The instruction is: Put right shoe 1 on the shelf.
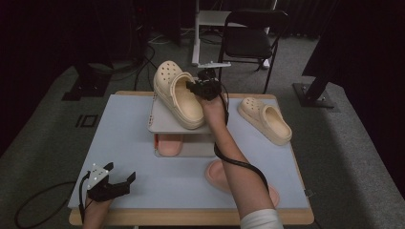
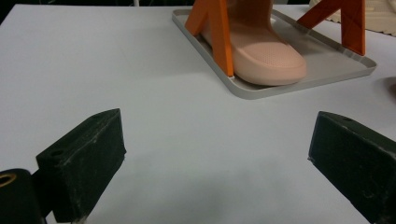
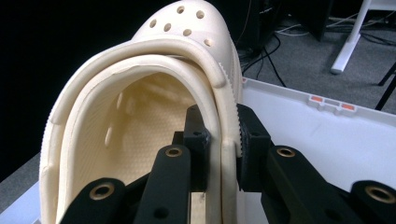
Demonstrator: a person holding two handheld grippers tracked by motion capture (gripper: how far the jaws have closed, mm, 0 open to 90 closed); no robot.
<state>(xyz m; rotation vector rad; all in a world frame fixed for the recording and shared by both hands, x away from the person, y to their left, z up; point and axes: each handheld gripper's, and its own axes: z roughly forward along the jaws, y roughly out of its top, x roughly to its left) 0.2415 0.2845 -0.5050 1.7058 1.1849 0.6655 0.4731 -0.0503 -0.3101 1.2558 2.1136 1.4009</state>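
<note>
While your right gripper clamps its side wall, the cream perforated foam clog sits on the grey rack shelf.

A pale table carries a two-tier shelf rack, a cream clog and a pink shoe.

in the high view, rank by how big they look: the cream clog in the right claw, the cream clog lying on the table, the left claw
1. Held cream clog, though it is raised nearer the camera.
2. Cream clog on the table.
3. Left claw, clearly smallest.
</note>
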